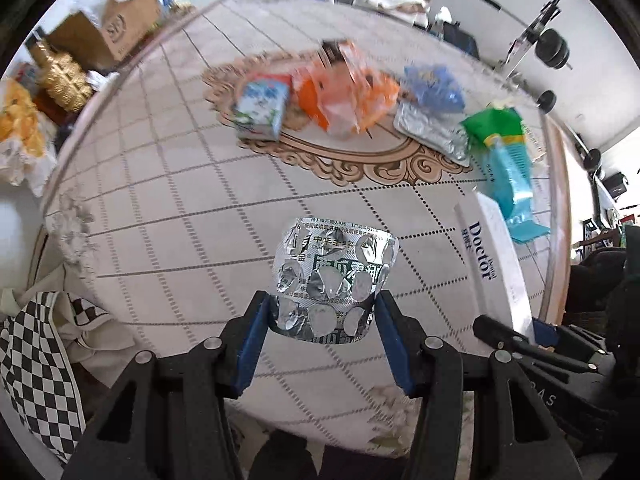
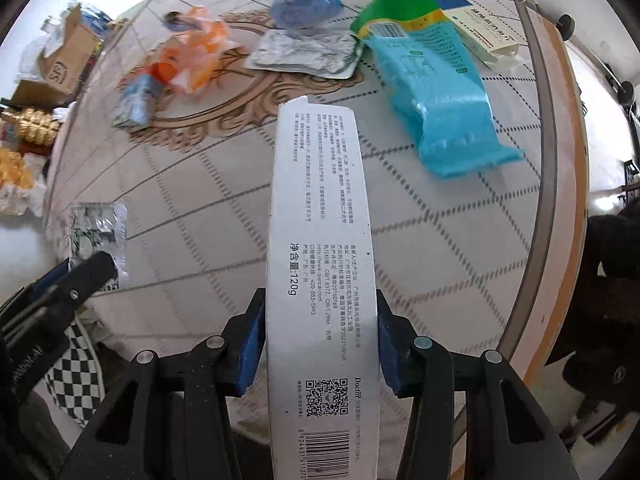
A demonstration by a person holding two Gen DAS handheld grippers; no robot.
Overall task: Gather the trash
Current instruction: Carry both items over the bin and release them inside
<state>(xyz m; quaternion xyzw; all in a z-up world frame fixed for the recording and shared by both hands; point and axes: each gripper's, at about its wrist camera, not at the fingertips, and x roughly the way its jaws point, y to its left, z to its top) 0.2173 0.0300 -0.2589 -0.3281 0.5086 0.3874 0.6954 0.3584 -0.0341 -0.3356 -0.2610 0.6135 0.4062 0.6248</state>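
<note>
My left gripper (image 1: 322, 308) is shut on a silver foil blister pack (image 1: 334, 268), its blue pads pressing the pack's two sides above the round table (image 1: 160, 220). My right gripper (image 2: 320, 304) is shut on a long white toothpaste box (image 2: 320, 200) that sticks out forward over the table. Each held item also shows in the other view: the box (image 1: 492, 256) at the right, the blister pack (image 2: 98, 228) at the left. Further back on the table lie a small milk carton (image 1: 262, 106), an orange wrapper (image 1: 344, 92), a blue crumpled wrapper (image 1: 434, 84), a silver pouch (image 1: 432, 128) and a green and teal bag (image 1: 508, 160).
A white medicine box (image 2: 476, 28) lies near the table's far right edge. Beyond the left edge stand a cardboard box (image 1: 108, 24) and a gold ornament (image 1: 64, 76). A checkered cloth (image 1: 36, 360) hangs at the near left, below the table edge.
</note>
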